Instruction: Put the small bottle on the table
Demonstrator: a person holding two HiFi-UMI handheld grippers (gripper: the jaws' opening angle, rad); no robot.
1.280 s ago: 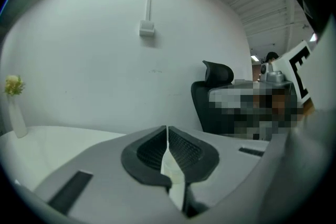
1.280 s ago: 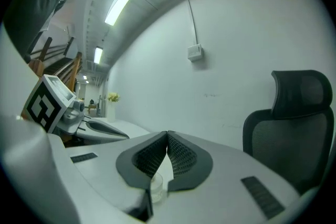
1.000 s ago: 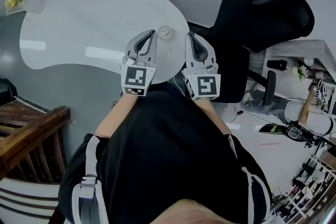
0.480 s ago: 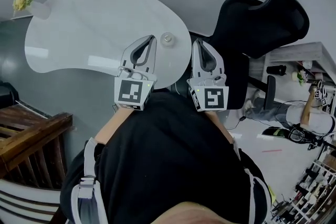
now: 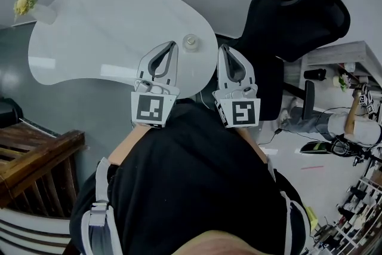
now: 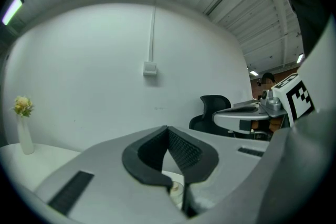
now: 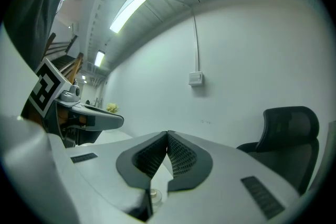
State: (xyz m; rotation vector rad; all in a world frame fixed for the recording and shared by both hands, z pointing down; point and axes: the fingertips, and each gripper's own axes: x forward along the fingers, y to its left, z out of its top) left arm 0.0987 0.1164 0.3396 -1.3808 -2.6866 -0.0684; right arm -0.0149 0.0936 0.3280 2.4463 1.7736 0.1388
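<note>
The small clear bottle [image 5: 190, 41] stands upright on the white table [image 5: 107, 21], close to its right-hand edge. My left gripper [image 5: 173, 45] hangs just left of and nearer than the bottle, shut and holding nothing. My right gripper [image 5: 222, 48] is just right of the bottle, past the table's edge, also shut and holding nothing. In the left gripper view the left gripper [image 6: 167, 127] has its pads touching at the tips, and the bottle [image 6: 176, 190] shows low behind them. The right gripper view shows the right gripper [image 7: 167, 134] the same way, with the bottle [image 7: 155, 195] below.
A white vase of yellow flowers [image 5: 27, 2] stands at the table's far left end. A black office chair [image 5: 298, 15] is right of the table, beside a desk and shelves. A wooden stair rail [image 5: 36, 152] sits at the left. A plain wall lies beyond the table.
Both grippers have drawn back a little from the bottle toward the person's body and stay shut. The bottle has not moved on the table.
</note>
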